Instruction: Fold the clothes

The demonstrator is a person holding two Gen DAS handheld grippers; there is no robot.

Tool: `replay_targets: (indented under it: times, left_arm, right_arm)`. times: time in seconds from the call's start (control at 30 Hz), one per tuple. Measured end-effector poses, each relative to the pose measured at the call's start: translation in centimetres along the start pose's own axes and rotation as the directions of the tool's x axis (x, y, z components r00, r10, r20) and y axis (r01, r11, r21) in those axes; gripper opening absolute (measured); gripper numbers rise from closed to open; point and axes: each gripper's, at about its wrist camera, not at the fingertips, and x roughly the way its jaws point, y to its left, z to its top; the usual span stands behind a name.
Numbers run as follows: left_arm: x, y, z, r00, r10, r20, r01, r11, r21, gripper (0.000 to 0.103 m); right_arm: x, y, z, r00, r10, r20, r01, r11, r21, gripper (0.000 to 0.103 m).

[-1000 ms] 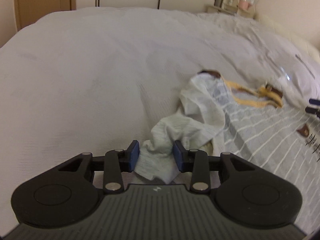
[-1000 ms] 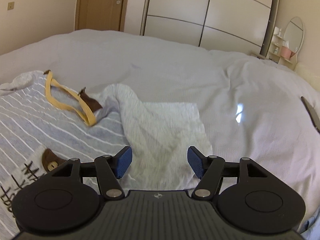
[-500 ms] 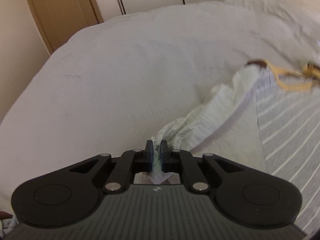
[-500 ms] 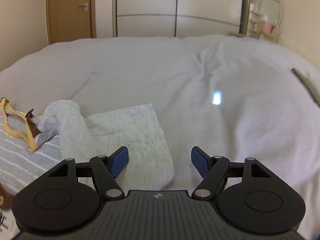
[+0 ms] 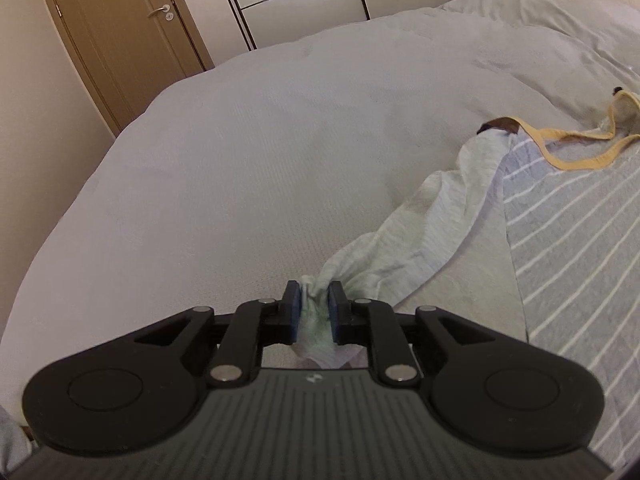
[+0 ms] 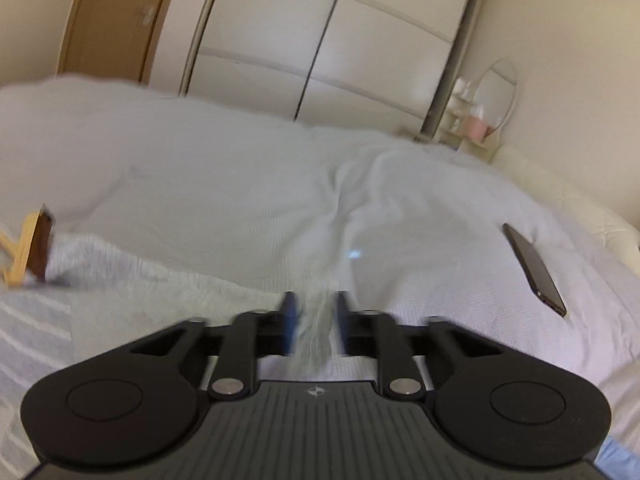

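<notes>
A second ago the left gripper [image 5: 315,312] stood with its blue pads apart around a crumpled sleeve end; now the pads are pinched on that bunched pale knit sleeve [image 5: 432,232], though the jaws are easing open slightly. The sleeve stretches taut from lower centre up to the right, toward the grey white-striped shirt body [image 5: 576,248] with its mustard-yellow ribbed neckline [image 5: 576,160], spread on the waffle-textured pale grey bedcover [image 5: 260,152].

The right gripper [image 6: 314,320], wide open before over the other flat sleeve [image 6: 168,292], is now closing with a blurred fold of that cloth between its pads. A dark slim phone [image 6: 534,270] lies at the right edge. No writing is legible.
</notes>
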Motion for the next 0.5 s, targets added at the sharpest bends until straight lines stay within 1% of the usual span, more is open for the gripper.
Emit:
replay_targets:
  times: [0.03, 0.07, 0.13, 0.2, 0.3, 0.33, 0.37, 0.4, 0.5]
  left_arm:
    - [-0.3, 0.1, 0.0, 1.000, 0.007, 0.001, -0.007, 1.000, -0.007, 0.019]
    - [-0.8, 0.3, -0.1, 1.000, 0.012, 0.005, -0.012, 1.000, -0.014, 0.020]
    - [-2.0, 0.7, -0.3, 1.000, 0.021, 0.016, -0.021, 0.999, -0.029, 0.020]
    - [-3.2, 0.8, -0.4, 0.999, 0.023, 0.037, -0.022, 0.999, -0.040, 0.020]
    - [-4.8, 0.6, -0.6, 0.997, -0.008, 0.071, 0.012, 0.999, -0.050, 0.023]
    - [-5.0, 0.2, -0.7, 0.997, -0.020, 0.073, 0.023, 0.999, -0.042, 0.024]
    - [-5.1, -0.3, -0.8, 0.997, -0.030, 0.072, 0.032, 0.999, -0.030, 0.024]
    - [-5.2, -0.9, -1.0, 0.997, -0.040, 0.071, 0.041, 0.999, -0.018, 0.024]
    - [-4.7, -2.8, -1.4, 0.997, -0.061, 0.056, 0.060, 0.998, 0.029, 0.024]
  right_arm:
    - [0.0, -0.4, -0.1, 1.000, 0.004, -0.022, -0.003, 1.000, 0.011, 0.036]
    - [-0.2, -1.1, -0.3, 0.999, 0.012, -0.030, -0.011, 0.999, 0.047, 0.036]
    - [-1.2, -2.5, -0.8, 0.999, 0.039, -0.038, -0.034, 0.992, 0.119, 0.041]
    - [-2.2, -3.5, -1.7, 0.994, 0.089, -0.056, -0.078, 0.984, 0.162, 0.047]
    - [-2.9, -4.7, -3.6, 0.972, 0.212, -0.102, -0.183, 0.953, 0.242, 0.057]
    - [-3.0, -5.0, -4.3, 0.962, 0.246, -0.116, -0.209, 0.941, 0.267, 0.063]
    - [-3.1, -5.0, -4.9, 0.958, 0.257, -0.129, -0.212, 0.934, 0.287, 0.065]
    - [-3.0, -5.1, -5.4, 0.952, 0.272, -0.139, -0.218, 0.925, 0.312, 0.067]
    - [-1.8, -5.9, -6.3, 0.924, 0.364, -0.117, -0.279, 0.852, 0.444, 0.067]
